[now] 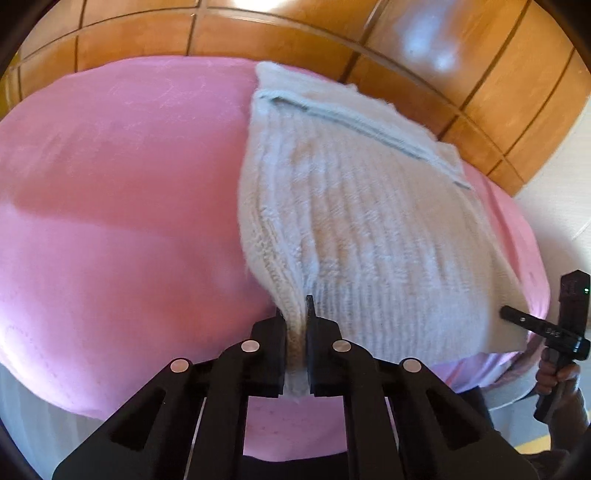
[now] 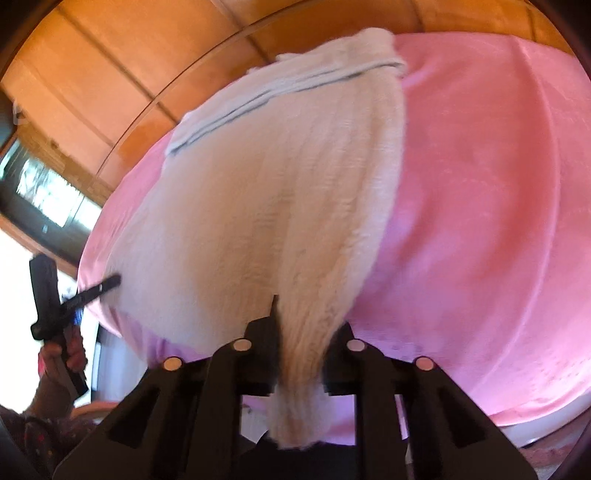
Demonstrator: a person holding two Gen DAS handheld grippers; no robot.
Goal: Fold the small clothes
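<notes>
A cream ribbed knit garment [image 1: 369,221] lies on a pink cover [image 1: 110,184], its grey-edged band at the far end. My left gripper [image 1: 295,314] is shut on the garment's near left corner, and a bunch of knit hangs out between its fingers. In the right wrist view the same garment [image 2: 277,203] runs away from me, and my right gripper [image 2: 306,332] is shut on its near right corner, with a thick fold hanging down below the fingers. Each gripper shows at the edge of the other's view: the right gripper [image 1: 509,314] and the left gripper [image 2: 114,280].
Orange-brown wooden panelling [image 1: 295,33] lies beyond the far edge of the pink cover [image 2: 480,221]. A person's hand [image 1: 557,376] holds the right gripper's handle, and another hand [image 2: 62,354] holds the left one. A dark glass-fronted unit [image 2: 48,199] stands at the far left.
</notes>
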